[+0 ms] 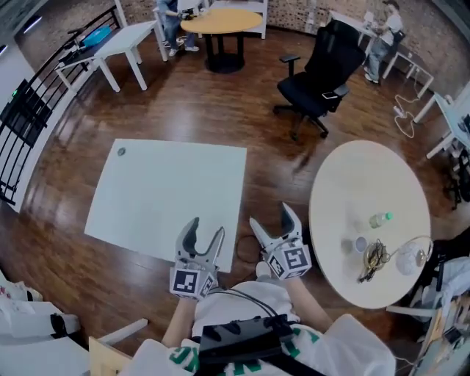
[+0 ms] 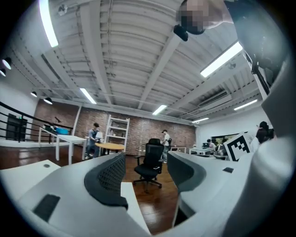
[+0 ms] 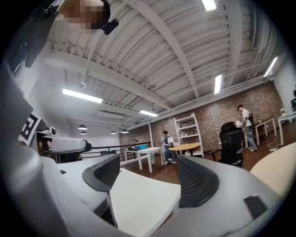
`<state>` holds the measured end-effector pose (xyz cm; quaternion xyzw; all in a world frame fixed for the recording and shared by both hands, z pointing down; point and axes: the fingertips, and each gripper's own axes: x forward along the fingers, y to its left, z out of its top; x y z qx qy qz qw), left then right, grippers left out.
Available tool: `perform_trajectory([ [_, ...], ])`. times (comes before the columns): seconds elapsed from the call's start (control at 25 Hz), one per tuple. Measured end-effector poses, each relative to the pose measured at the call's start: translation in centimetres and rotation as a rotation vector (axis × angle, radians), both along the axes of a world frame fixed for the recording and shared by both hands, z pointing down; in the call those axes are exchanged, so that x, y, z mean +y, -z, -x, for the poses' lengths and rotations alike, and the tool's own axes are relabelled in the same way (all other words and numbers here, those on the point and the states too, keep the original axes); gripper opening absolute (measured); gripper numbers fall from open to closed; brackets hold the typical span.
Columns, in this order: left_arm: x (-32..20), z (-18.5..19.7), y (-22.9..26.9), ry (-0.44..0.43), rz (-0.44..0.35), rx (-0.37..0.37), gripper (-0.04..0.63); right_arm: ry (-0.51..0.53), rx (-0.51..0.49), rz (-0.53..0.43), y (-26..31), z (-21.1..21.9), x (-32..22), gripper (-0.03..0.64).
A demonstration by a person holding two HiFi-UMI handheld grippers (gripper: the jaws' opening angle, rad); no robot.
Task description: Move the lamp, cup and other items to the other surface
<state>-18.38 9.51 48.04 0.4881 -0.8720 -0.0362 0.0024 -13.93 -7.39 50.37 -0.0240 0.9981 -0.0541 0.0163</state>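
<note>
On the round beige table [image 1: 345,198] at the right stand a white lamp [image 1: 410,258], a small blue-grey cup [image 1: 360,244], a green bottle [image 1: 380,219] and a dark tangled item [image 1: 374,256]. To the left is the pale square table [image 1: 169,198], with a small round object [image 1: 121,152] at its far left corner. My left gripper [image 1: 204,234] hangs open over the square table's near edge, nothing between its jaws. My right gripper [image 1: 271,218] is open too, held over the floor between the two tables. Both point up and away in the gripper views [image 2: 141,173] [image 3: 148,178].
A black office chair [image 1: 319,73] stands beyond the tables. Farther back are a round wooden table [image 1: 222,20], a white table [image 1: 121,40] and people at desks. A black railing [image 1: 29,110] runs along the left. A cable [image 1: 246,246] lies on the floor between the tables.
</note>
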Motion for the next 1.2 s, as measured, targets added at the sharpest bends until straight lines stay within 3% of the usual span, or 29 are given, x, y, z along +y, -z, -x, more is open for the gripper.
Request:
perform_trajectory([
  [0.16, 5.2, 2.1, 0.2, 0.125, -0.004, 0.031, 0.275, 0.152, 0.038, -0.014, 0.1, 3.5, 6.1, 0.405],
  [0.4, 10.4, 3.3, -1.1, 0.237, 0.025, 0.024, 0.275, 0.261, 0.109, -0.024, -0.8, 5.6, 11.3, 0.371],
  [0.68, 12.5, 4.3, -2.9, 0.283, 0.073, 0.066, 0.276, 0.264, 0.127, -0.081, -1.3, 7.6, 12.5, 0.371],
  [1.2, 13.0, 5.1, -3.9, 0.278, 0.097, 0.124, 0.275, 0.243, 0.127, -0.091, -2.6, 8.5, 11.5, 0.36],
])
